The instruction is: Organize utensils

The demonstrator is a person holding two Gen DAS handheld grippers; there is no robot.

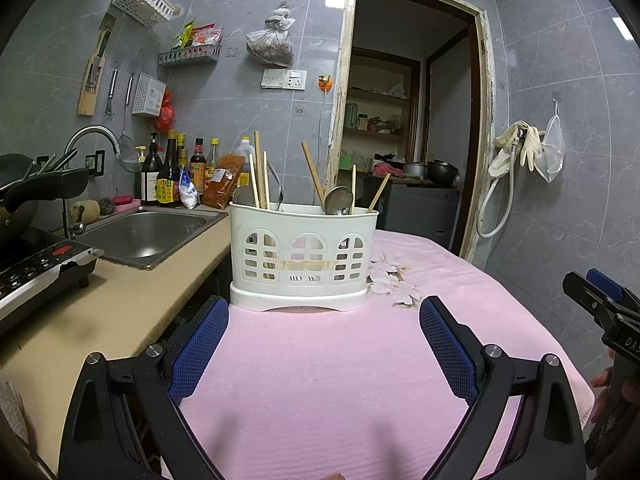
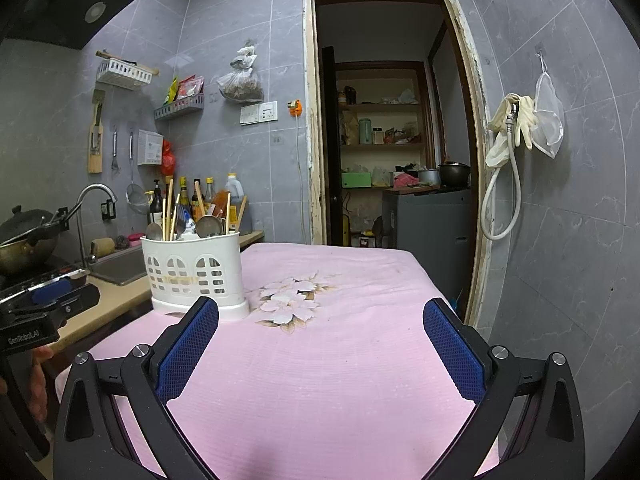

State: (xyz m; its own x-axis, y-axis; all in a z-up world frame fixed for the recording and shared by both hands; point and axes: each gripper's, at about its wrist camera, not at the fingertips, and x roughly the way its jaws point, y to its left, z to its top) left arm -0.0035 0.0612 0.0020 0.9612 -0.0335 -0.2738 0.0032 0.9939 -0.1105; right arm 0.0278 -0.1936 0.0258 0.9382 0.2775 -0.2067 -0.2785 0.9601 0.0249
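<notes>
A white plastic utensil caddy (image 1: 302,258) stands on a pink cloth-covered table (image 1: 320,380), holding wooden chopsticks (image 1: 260,172) and metal spoons (image 1: 338,201). My left gripper (image 1: 324,320) is open and empty, just in front of the caddy. My right gripper (image 2: 320,324) is open and empty, to the right of the caddy (image 2: 196,276) and further back from it. The right gripper's body shows at the right edge of the left wrist view (image 1: 600,300); the left gripper's body shows at the left edge of the right wrist view (image 2: 44,304).
A beige counter (image 1: 120,308) with a steel sink (image 1: 148,232) and an induction cooker (image 1: 36,268) lies to the left of the table. Sauce bottles (image 1: 168,176) line the wall. An open doorway (image 1: 408,120) is behind the table.
</notes>
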